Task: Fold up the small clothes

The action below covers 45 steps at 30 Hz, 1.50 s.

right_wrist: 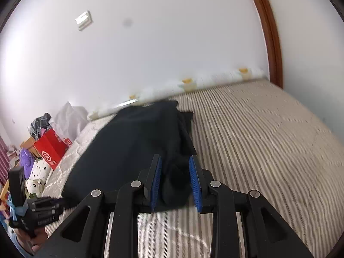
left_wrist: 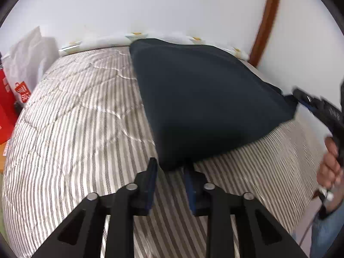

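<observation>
A dark navy garment [left_wrist: 200, 99] is stretched out over a striped bed cover [left_wrist: 81, 129]. My left gripper [left_wrist: 171, 163] has its jaws around the garment's near corner, with a gap still showing between the fingers. In the right wrist view the same garment [right_wrist: 133, 142] runs away toward the wall. My right gripper [right_wrist: 175, 161] has its blue pads [right_wrist: 194, 178] apart, with a bunched corner of the cloth lying between them. The right gripper also shows at the far right of the left wrist view [left_wrist: 301, 99], at the garment's other corner. The left gripper's body shows at the lower left of the right wrist view.
A white wall stands behind the bed, with a brown wooden frame [right_wrist: 268, 32] at the right. A red box [right_wrist: 50, 150], a white plastic bag [right_wrist: 68, 116] and soft toys [right_wrist: 38, 172] are beside the bed's left side. Patterned white bedding [right_wrist: 189, 83] lies along the wall.
</observation>
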Each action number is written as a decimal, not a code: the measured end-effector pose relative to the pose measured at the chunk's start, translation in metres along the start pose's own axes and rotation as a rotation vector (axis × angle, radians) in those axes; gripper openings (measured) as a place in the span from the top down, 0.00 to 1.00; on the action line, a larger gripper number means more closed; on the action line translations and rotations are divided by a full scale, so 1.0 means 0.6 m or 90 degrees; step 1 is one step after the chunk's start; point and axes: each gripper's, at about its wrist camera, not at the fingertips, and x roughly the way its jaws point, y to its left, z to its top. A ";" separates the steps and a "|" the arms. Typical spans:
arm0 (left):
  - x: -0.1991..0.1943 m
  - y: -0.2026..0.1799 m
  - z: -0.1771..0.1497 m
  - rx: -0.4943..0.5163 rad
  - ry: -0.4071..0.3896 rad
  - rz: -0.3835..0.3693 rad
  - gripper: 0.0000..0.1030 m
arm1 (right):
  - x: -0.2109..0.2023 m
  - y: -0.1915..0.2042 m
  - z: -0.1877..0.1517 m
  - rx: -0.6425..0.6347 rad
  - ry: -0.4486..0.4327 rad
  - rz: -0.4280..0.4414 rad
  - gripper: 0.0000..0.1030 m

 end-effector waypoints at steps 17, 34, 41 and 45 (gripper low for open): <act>0.011 0.020 0.065 -0.005 -0.002 -0.008 0.51 | 0.045 0.000 -0.025 -0.037 0.083 -0.098 0.90; 0.036 0.035 0.060 -0.005 0.046 -0.031 0.41 | 0.147 -0.002 0.039 -0.006 0.127 0.006 0.96; 0.039 0.037 0.069 0.004 0.054 -0.050 0.40 | 0.121 -0.028 0.017 0.024 0.108 -0.006 0.97; 0.019 0.042 0.087 0.011 0.022 -0.032 0.40 | 0.118 -0.012 0.032 -0.010 0.126 -0.036 0.92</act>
